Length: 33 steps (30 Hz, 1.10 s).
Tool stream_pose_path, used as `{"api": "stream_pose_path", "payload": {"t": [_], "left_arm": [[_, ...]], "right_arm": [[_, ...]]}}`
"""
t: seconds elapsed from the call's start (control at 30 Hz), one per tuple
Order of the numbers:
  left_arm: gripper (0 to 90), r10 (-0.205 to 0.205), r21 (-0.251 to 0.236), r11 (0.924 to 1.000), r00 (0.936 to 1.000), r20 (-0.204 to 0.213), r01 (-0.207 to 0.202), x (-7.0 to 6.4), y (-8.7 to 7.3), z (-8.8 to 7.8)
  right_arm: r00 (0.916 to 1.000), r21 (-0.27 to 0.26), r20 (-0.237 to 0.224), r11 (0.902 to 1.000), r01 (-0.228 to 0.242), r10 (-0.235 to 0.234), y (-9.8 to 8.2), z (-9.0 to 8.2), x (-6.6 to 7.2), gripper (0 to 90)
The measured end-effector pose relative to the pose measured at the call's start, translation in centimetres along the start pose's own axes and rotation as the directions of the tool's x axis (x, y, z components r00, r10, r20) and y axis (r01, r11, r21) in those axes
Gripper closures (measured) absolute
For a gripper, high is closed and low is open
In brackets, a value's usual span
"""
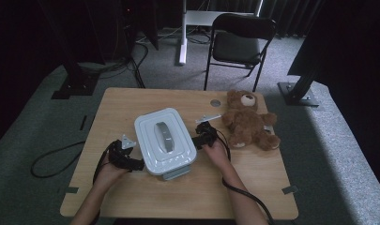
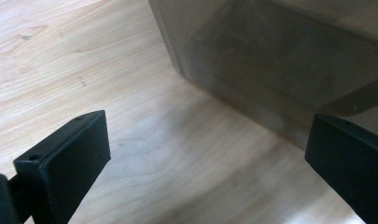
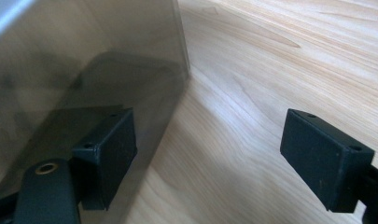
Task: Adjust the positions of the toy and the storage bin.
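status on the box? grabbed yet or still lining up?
Done: both grippers sit at the box, left gripper at its left side, right gripper at its right. In hand: both are open, nothing between the fingers; the gripper views show the box wall close ahead. Left: closing on the box or its lid, which is still on. The bear lies untouched beside it.

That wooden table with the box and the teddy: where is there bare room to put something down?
The table is bare along its far edge behind the lidded box, and along the near edge between the forearms. It is crowded mid-table: the left gripper and right gripper flank the box, with the teddy bear just right.
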State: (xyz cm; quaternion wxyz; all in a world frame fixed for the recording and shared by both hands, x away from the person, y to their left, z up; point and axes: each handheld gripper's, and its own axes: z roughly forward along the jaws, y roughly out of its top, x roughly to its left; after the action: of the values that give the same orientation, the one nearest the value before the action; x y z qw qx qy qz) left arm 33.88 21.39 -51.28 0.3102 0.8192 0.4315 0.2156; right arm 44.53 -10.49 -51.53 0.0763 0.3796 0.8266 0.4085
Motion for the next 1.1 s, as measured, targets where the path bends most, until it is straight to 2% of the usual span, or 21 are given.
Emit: {"api": "stream_pose_path", "payload": {"t": [0.07, 0.17, 0.33, 0.43, 0.53, 0.6, 0.67, 0.77, 0.87, 0.97, 1.0, 1.1], "left_arm": [[0.7, 0.010, -0.002, 1.0000, 0.9999, 0.012, -0.010, -0.6, -0.1, -0.2], [0.6, 0.021, -0.007, 0.9998, 0.9991, 0.037, -0.021, -1.5, -0.2, -0.3], [0.6, 0.051, -0.018, 0.9986, 0.9968, 0.062, -0.050, -3.1, -0.3, -0.5], [0.6, 0.064, -0.036, 0.9975, 0.9948, 0.079, -0.061, -3.4, -0.5, -0.6], [0.6, 0.049, -0.064, 0.9971, 0.9923, 0.114, -0.041, -3.1, -1.1, -0.5], [0.6, 0.049, -0.075, 0.9964, 0.9898, 0.134, -0.039, -2.8, -1.5, -0.5], [0.6, 0.059, -0.080, 0.9955, 0.9918, 0.113, -0.050, -2.6, -2.0, -0.6], [0.6, 0.048, -0.102, 0.9941, 0.9932, 0.106, -0.037, -1.9, -2.6, -1.0], [0.6, 0.055, -0.146, 0.9881, 0.9975, 0.045, -0.048, -1.7, -3.3, -1.7], [0.6, 0.022, -0.166, 0.9861, 0.9983, 0.054, -0.013, -1.3, -3.9, -2.1], [0.6, 0.007, -0.167, 0.9860, 0.9975, 0.071, 0.005, -1.1, -4.1, -2.3], [0.6, -0.051, -0.119, 0.9907, 0.9902, 0.130, 0.066, -0.4, -4.5, -2.5]], "right_arm": [[0.9998, 0.009, 0.011, 0.9998, 0.018, -0.018, -0.4, -0.4, 0.1, 17.8], [0.9998, 0.010, 0.006, 0.9997, 0.020, -0.021, -1.1, -1.2, -0.1, 17.7], [0.9997, -0.013, 0.017, 0.9998, 0.017, -0.016, -2.3, -2.3, -0.3, 17.7], [0.9987, -0.029, 0.033, 0.9988, 0.039, -0.039, -2.9, -3.0, -0.2, 16.3], [0.9979, -0.045, 0.038, 0.9976, 0.053, -0.051, -3.5, -3.6, -0.2, 13.1], [0.9940, -0.047, 0.086, 0.9963, 0.072, -0.068, -3.9, -3.9, 0.0, 13.2], [0.9913, -0.057, 0.105, 0.9947, 0.086, -0.079, -4.5, -4.3, 0.1, 13.2], [0.9897, -0.077, 0.114, 0.9924, 0.096, -0.087, -5.6, -4.9, 0.3, 13.2], [0.9883, -0.106, 0.119, 0.9885, 0.108, -0.095, -6.8, -5.7, 0.3, 13.2], [0.9888, -0.119, 0.111, 0.9864, 0.113, -0.100, -7.9, -6.5, 0.4, 13.2], [0.9874, -0.120, 0.118, 0.9855, 0.120, -0.106, -8.2, -6.8, 0.5, 13.0], [0.9810, -0.139, 0.153, 0.9802, 0.141, -0.119, -9.3, -7.8, 0.8, 12.8]]}}
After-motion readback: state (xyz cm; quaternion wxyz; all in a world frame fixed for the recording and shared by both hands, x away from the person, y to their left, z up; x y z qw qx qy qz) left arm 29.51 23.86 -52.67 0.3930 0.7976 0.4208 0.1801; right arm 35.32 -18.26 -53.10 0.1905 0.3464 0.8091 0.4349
